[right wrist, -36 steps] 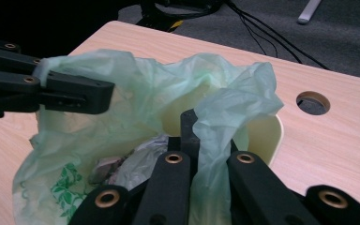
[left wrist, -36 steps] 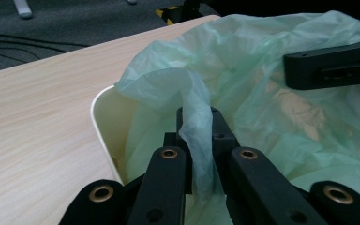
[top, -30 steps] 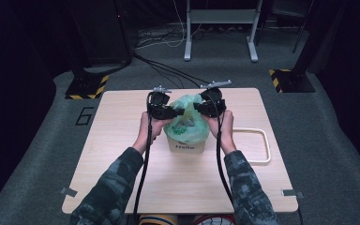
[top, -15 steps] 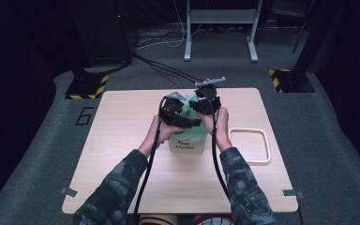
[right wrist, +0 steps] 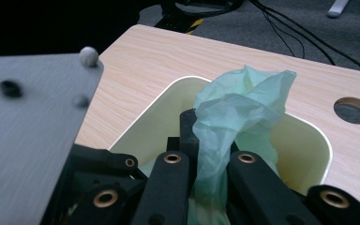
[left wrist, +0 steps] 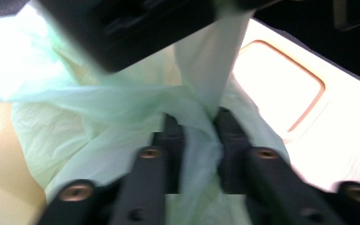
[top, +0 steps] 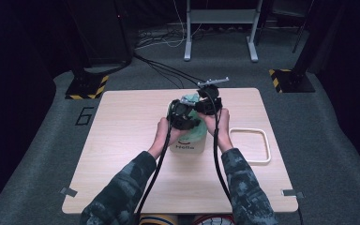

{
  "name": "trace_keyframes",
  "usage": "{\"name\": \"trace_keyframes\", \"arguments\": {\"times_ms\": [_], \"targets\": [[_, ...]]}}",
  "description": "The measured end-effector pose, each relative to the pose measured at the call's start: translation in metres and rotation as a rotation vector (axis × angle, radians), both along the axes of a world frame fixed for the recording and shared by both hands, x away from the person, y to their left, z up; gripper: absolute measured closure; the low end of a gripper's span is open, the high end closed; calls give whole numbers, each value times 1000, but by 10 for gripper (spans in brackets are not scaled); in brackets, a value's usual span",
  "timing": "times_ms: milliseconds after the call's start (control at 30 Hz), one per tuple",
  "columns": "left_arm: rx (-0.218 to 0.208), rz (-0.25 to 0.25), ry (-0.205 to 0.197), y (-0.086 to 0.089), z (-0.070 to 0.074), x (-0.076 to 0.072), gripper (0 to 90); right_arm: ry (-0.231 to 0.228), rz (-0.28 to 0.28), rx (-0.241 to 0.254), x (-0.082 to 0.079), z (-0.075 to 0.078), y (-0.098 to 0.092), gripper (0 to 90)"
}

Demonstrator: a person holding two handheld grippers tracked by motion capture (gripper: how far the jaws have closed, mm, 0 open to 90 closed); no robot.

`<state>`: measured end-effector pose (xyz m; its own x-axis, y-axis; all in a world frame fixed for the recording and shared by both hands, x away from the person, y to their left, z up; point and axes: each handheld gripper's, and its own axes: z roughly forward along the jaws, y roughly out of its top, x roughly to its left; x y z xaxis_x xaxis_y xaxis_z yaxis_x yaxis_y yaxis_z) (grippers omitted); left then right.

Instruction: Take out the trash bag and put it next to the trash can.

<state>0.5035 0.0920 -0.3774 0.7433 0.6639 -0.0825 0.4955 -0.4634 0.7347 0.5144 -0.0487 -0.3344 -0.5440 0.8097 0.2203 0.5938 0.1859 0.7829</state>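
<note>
Over the bin [top: 187, 143] on the bench [top: 122, 140], the left gripper [left wrist: 198, 136] has just clamped onto the green bag [left wrist: 122, 108]; the right gripper [right wrist: 211, 154] pinches it too.

both tools [top: 194, 108] crowd together over the bin [top: 186, 143] mid-bench, leaving no gap between them, while the bench [top: 122, 140] lies open to the left and the white frame [top: 249, 145] blocks the right side.

"Hello" under a smile mark: front of the pale bin [top: 186, 143] | "6": grey floor [top: 51, 164] off the desk's [top: 122, 140] far left corner
</note>
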Motion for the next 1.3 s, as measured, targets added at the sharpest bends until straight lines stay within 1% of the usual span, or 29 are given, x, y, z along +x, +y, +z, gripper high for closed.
{"name": "trace_keyframes", "arguments": {"times_ms": [33, 67, 200, 267, 300, 367, 400, 433, 467, 500, 533, 600, 633, 667, 700, 733, 767, 833, 867, 900, 967, 1000, 1067, 1100, 1167, 1200, 1267, 1300], "targets": [[-4, 9, 0, 3, 0, 1, 864, 2, -5, 5, -1, 0, -2, 879], [3, 18, -1, 6, 1, 2, 876, 9, -5, 14, -2, 0, -5, 870], [-10, 55, -14, 17, 5, 6, 888, 12, 4, 19, -2, -3, -17, 830], [-24, 66, -21, 23, 8, 8, 889, 16, 15, 17, -2, -5, -20, 789], [-33, 67, -30, 26, 10, 8, 889, 20, 31, 18, -2, -7, -21, 765], [-27, 71, -45, 31, 13, 10, 889, 30, 45, 5, -2, -9, -22, 701], [-34, 62, -46, 33, 15, 11, 889, 37, 63, 1, -1, -11, -22, 659], [-37, 70, -51, 36, 16, 12, 889, 38, 79, -3, 0, -12, -22, 603], [-42, 70, -54, 38, 19, 13, 890, 35, 103, -2, 1, -13, -22, 565], [-47, 66, -57, 40, 21, 13, 890, 40, 131, -12, 1, -14, -21, 526], [-52, 70, -60, 41, 23, 14, 889, 35, 148, -22, 1, -15, -20, 481], [-58, 58, -71, 43, 28, 14, 890, 29, 194, -35, 1, -16, -17, 400], [-53, 53, -79, 43, 31, 14, 889, 21, 205, -45, 0, -16, -14, 390], [-63, 39, -81, 43, 34, 13, 890, 13, 225, -63, 0, -16, -11, 365], [-63, 26, -87, 42, 38, 13, 889, 2, 237, -84, -1, -16, -7, 331], [-63, 16, -94, 41, 41, 12, 889, 1, 241, -96, -1, -17, -4, 326], [-65, 1, -100, 39, 44, 10, 889, -1, 237, -110, -2, -17, -1, 331], [-61, -19, -112, 36, 50, 8, 889, -22, 244, -126, -1, -17, 4, 329], [-60, -37, -117, 33, 53, 6, 889, -26, 237, -138, -1, -17, 6, 343], [-57, -49, -123, 31, 56, 4, 889, -47, 220, -150, -2, -18, 9, 371], [-68, -68, -127, 28, 60, 1, 889, -65, 223, -139, -3, -18, 11, 425], [-67, -74, -132, 26, 62, 0, 889, -73, 203, -138, -3, -18, 12, 462], [-72, -80, -137, 24, 64, -2, 888, -90, 187, -104, -4, -18, 11, 574], [-75, -80, -140, 24, 64, -2, 887, -100, 167, -95, -4, -18, 10, 628], [-88, -76, -143, 25, 65, -2, 884, -117, 156, -70, -6, -18, 9, 729], [-97, -69, -142, 25, 64, -1, 878, -119, 151, -70, -6, -18, 9, 781], [-111, -59, -139, 27, 64, 0, 838, -126, 139, -85, -7, -19, 9, 839], [-117, -46, -137, 28, 63, 0, 787, -123, 134, -85, -7, -19, 9, 855]]}}
